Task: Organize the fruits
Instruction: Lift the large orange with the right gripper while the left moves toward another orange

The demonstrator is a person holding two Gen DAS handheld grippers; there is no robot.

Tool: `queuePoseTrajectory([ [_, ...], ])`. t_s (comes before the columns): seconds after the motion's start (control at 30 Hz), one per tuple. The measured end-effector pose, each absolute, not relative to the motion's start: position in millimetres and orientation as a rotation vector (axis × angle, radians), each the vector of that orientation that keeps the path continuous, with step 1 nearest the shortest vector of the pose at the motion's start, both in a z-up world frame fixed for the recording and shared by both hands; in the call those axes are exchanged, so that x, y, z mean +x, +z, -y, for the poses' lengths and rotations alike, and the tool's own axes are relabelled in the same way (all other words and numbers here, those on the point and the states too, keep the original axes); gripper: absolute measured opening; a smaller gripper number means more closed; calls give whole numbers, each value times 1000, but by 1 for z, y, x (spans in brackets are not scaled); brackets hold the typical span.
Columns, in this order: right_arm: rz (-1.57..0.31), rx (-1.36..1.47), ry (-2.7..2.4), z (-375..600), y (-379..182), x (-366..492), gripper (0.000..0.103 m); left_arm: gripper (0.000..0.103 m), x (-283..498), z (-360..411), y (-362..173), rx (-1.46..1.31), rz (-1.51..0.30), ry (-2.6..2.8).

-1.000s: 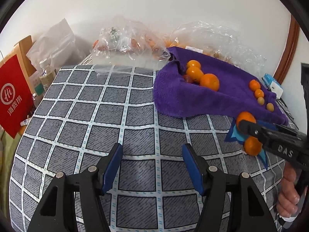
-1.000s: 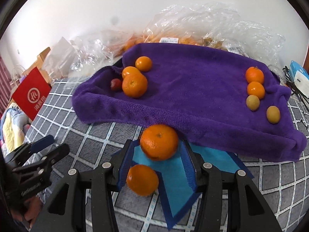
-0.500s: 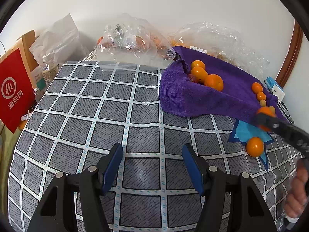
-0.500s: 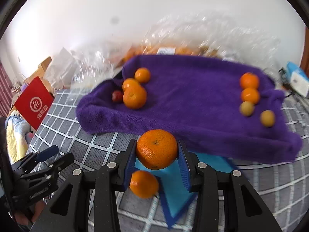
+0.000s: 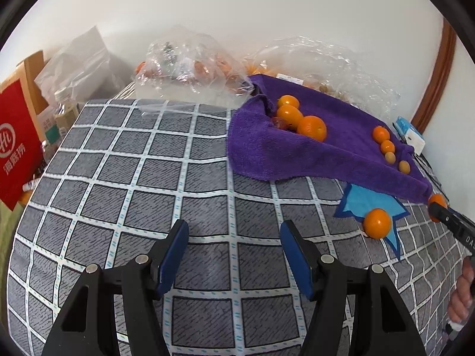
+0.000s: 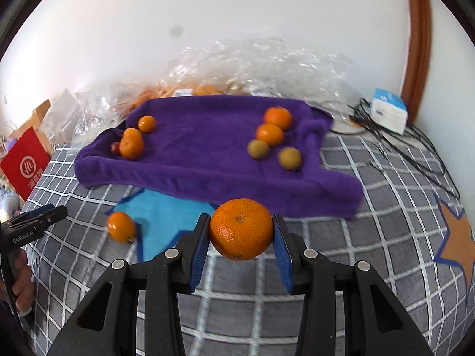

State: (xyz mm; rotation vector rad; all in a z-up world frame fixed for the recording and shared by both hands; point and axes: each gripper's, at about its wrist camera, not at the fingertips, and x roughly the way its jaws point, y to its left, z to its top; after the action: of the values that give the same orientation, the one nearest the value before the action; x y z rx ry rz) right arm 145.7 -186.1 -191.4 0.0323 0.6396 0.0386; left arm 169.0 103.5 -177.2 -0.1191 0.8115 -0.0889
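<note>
A big orange [image 6: 241, 229], round w/ dimpled skin and a small stem scar facing the camera, is clamped between the blue pads of the right tongs [image 6: 241, 238], held above the checked grey cover [image 6: 371, 237], just in front of the purple towel [image 6: 202, 160]. The jaws are closed onto its sides, abt. halfway in. A smaller orange [image 6: 121, 226] is seen lying on the blue star patch [image 6: 160, 210], near the towel's front edge. On the towel, two groups of fruit are laid: oranges at the left end [image 6: 131, 147], and oranges plus two yellowish fruits at the right end [image 6: 269, 134]. The left tongs [image 5: 234, 253] are spread wide, nothing between the pads, over bare cover, well apart from the fruit.
</note>
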Motion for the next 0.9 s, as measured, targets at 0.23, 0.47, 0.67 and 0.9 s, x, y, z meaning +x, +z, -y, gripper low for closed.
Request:
queuePoseTrajectory([
  [0.23,-653,41,37,201,-205,144,41,62,158,-71,-170,-21,-833,-117],
  [0.47,-690,78,30,208,-221,148,41,62,152,-38,-155,-26,-814,-214],
  [0.67,-684,99,36,212,-221,148,41,62,152,-25,-159,-26,-819,-214],
  [0.9,-692,97,27,213,-223,148,41,62,152,-26,-179,25,-868,-164],
])
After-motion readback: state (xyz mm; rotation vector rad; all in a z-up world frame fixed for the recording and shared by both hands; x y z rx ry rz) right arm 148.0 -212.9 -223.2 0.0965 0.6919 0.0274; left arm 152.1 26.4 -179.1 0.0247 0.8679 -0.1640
